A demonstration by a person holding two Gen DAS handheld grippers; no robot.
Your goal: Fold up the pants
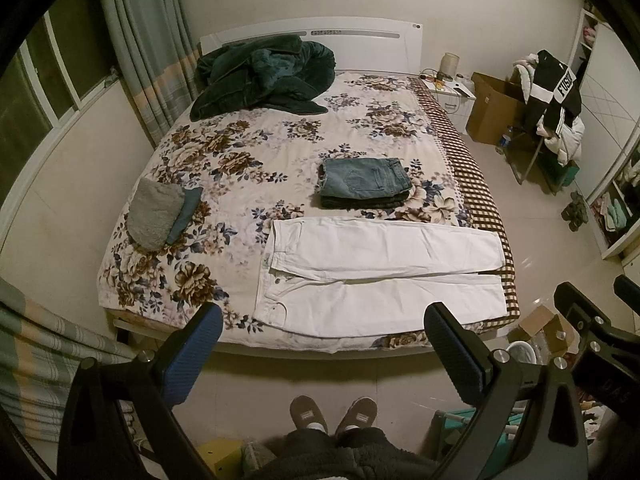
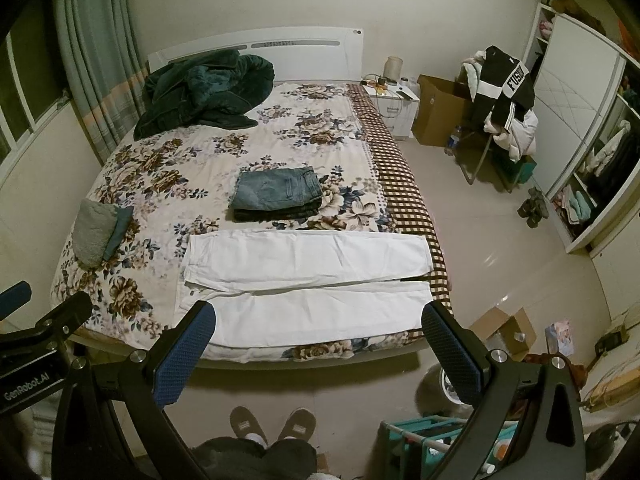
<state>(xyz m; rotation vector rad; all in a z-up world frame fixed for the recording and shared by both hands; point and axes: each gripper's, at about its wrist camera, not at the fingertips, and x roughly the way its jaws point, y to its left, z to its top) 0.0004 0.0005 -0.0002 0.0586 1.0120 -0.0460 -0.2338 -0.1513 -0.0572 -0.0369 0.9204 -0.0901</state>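
White pants (image 1: 380, 276) lie flat along the near edge of the floral bed (image 1: 248, 148), waist to the left, legs to the right, both legs side by side. They also show in the right wrist view (image 2: 308, 284). My left gripper (image 1: 324, 320) is open and empty, held above the bed's near edge in front of the pants. My right gripper (image 2: 316, 320) is open and empty, at the same height and beside the left one. Neither touches the pants.
Folded blue jeans (image 1: 364, 178) sit in a stack behind the white pants. A grey and teal folded bundle (image 1: 160, 212) lies at the left. A dark green coat (image 1: 260, 76) is heaped by the headboard. Boxes (image 1: 540, 328) and a rack (image 2: 432, 436) stand on the floor at the right.
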